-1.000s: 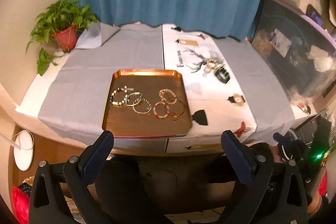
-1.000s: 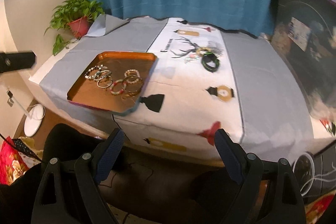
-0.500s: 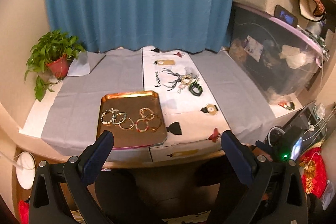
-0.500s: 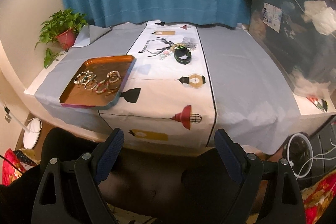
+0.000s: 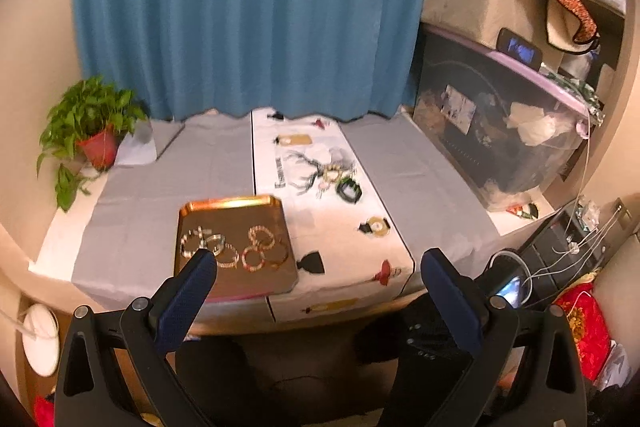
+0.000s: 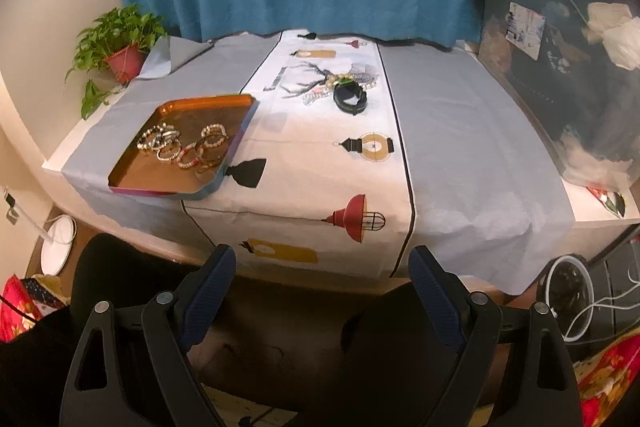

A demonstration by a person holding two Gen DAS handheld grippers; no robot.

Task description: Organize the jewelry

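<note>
— Copper tray [image 6: 224, 109] sits at the table's near left, its front edge right at the drop, with a row of bracelets [image 6: 182, 145] already in it. What worries you?

— Nudging it. If I come in low with my left gripper [image 5: 318, 263], I could knock the tray off the edge.

— And the loose pieces?

— A small tangle of jewelry [image 6: 340, 83] lies farther back on the printed runner [image 6: 320, 151], with a black-and-green band [image 6: 350, 98] touching it. Pinch one strand and the whole heap may drag along.

— Are your tools holding anything?

— No. Both my left and right gripper [image 6: 322, 267] hang spread wide and empty, well short of the table.
</note>
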